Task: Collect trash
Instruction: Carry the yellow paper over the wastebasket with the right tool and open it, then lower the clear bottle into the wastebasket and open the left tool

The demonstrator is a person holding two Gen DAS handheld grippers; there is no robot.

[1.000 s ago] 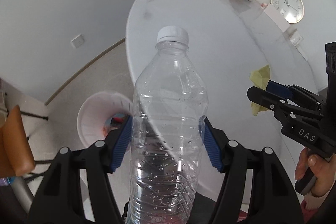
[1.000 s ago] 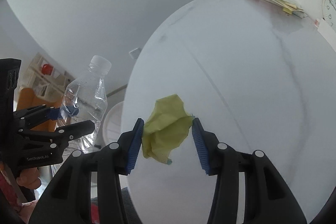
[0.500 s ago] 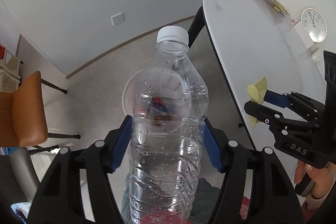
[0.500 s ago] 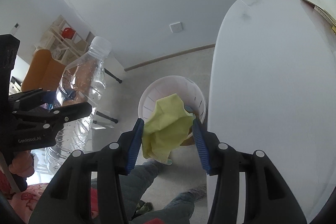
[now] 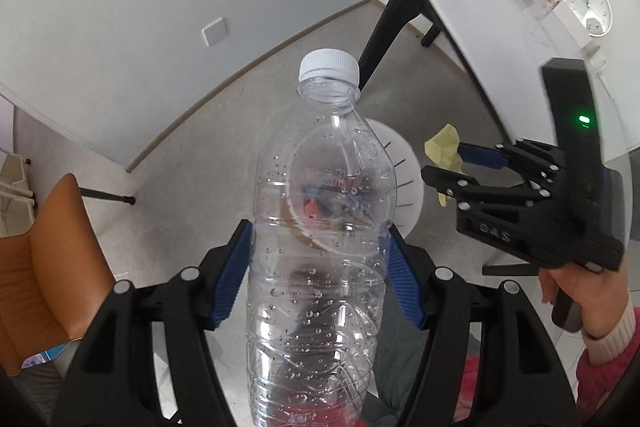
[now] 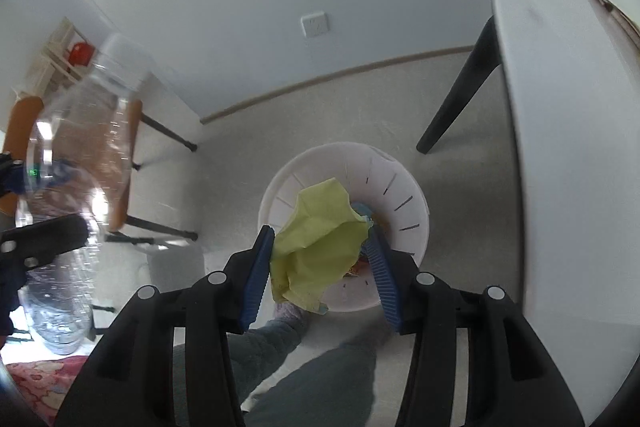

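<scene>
One bottle (image 5: 320,251) clamped in left gripper (image 5: 320,267); one yellow wrapper (image 6: 318,251) pinched in right gripper (image 6: 320,263); one white bin (image 6: 404,195) below.

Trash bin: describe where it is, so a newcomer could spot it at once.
Start at the white table and drop to the floor beside its black leg. There stands the trash bin, directly below the yellow paper in the right tool. It is the only round white tub with slotted walls.
</scene>
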